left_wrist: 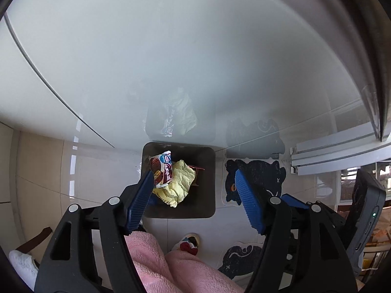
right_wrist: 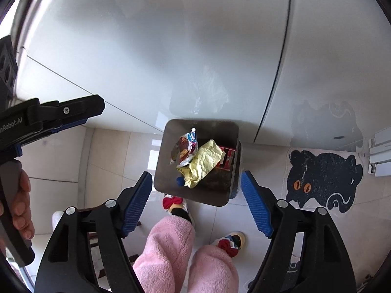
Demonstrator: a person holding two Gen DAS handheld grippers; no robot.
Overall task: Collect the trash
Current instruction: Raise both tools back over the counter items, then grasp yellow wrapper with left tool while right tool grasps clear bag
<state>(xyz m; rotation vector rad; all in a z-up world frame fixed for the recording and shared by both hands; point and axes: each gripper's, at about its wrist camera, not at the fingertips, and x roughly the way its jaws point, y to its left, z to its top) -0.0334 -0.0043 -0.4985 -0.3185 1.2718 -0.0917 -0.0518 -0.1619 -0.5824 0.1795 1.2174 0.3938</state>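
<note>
**K:** White glossy cabinet front (right_wrist: 171, 48) took up the top of both views, pale tiled floor (right_wrist: 110, 151) under it. Dark square bin (right_wrist: 195, 193) stood on the floor against the cabinet.

**R:** Where was the trash?

**K:** All in the bin. Crumpled yellow paper (right_wrist: 205, 163) on top in the middle, printed snack wrapper (right_wrist: 188, 149) touching its left side, red carton (right_wrist: 228, 161) half buried to its right. Small blue thing (right_wrist: 179, 181) by the near wall, couldn't tell what.

**R:** Relative to the tongs?

**K:** Below and ahead of both. Right gripper (right_wrist: 195, 201) pointed steeply down, bin between its blue pads (right_wrist: 136, 202) in the picture but lower, no contact. Left gripper (left_wrist: 194, 200) same: bin (left_wrist: 207, 210) seen between the fingers, left pad overlapping the wrapper (left_wrist: 162, 171) in view only, paper (left_wrist: 178, 185) clear of it.

**R:** Jaw state?

**K:** Both spread wide, nothing between the pads. Left one also showed side-on in the right view, person's hand (right_wrist: 20, 202) on its handle.

**R:** Anything else?

**K:** Black cat-shaped mat (right_wrist: 322, 178) right of the bin. Pink fleece legs (right_wrist: 185, 263) under the grippers, slippers with red bows (right_wrist: 172, 204) just near of the bin.
</note>
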